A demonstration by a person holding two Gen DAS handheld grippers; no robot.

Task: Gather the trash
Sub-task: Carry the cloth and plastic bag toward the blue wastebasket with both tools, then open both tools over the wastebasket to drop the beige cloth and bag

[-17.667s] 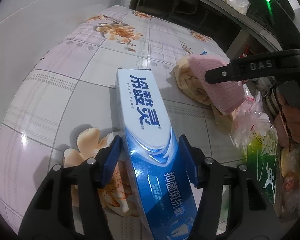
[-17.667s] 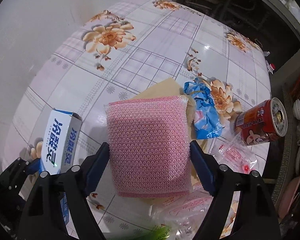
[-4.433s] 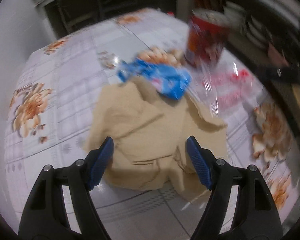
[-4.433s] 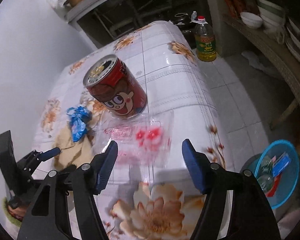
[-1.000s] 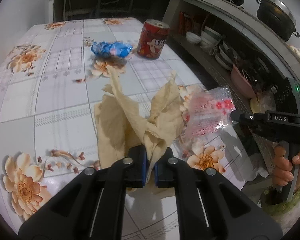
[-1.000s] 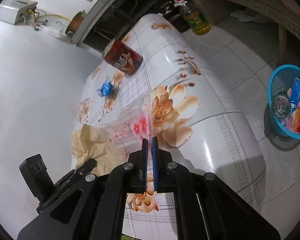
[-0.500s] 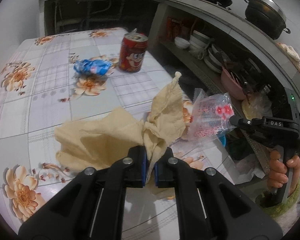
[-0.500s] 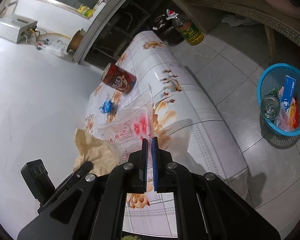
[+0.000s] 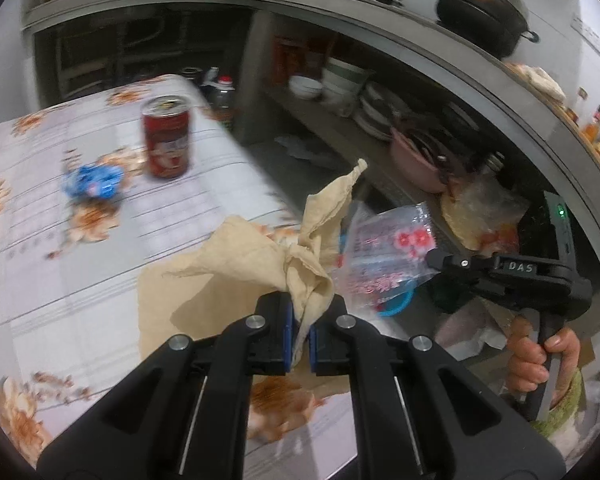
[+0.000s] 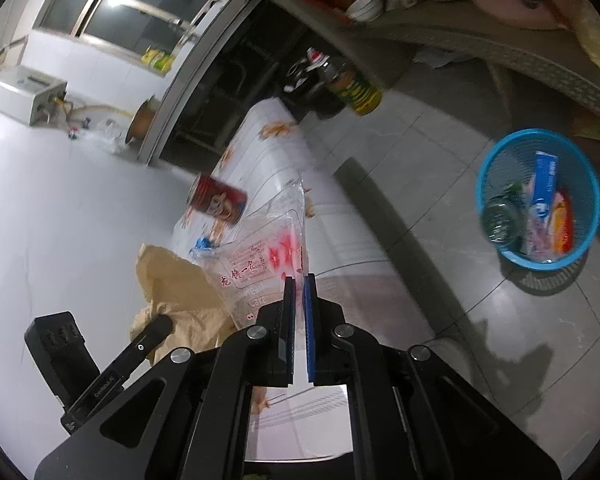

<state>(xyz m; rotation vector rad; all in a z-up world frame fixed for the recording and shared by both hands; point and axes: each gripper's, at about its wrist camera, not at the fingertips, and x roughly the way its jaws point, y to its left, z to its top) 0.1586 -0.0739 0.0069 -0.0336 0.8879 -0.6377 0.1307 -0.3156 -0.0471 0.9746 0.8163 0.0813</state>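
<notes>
My left gripper [image 9: 300, 334] is shut on a crumpled tan paper [image 9: 260, 264], lifted off the floral table [image 9: 60, 240] near its right edge. To its right my right gripper [image 9: 434, 258] holds a clear plastic bag with red print [image 9: 384, 256]. In the right wrist view that gripper [image 10: 299, 328] is shut on the bag [image 10: 260, 260], with the tan paper [image 10: 172, 280] and the left gripper [image 10: 156, 330] at lower left. A blue basket [image 10: 488, 176] with trash in it stands on the floor at right. A red can [image 9: 166, 140] and a blue wrapper [image 9: 94, 182] stay on the table.
A low shelf with bowls and plates [image 9: 352, 92] and a pink basin [image 9: 416, 160] runs along the right. A bottle with a yellow label [image 10: 354, 84] stands on the tiled floor past the table's far end. A hand [image 9: 536, 356] grips the right gripper's handle.
Both grippers have lifted their loads and swung right, off the table's edge. The tan paper now hangs free of the table, and the blue basket has come closer in the right wrist view.
</notes>
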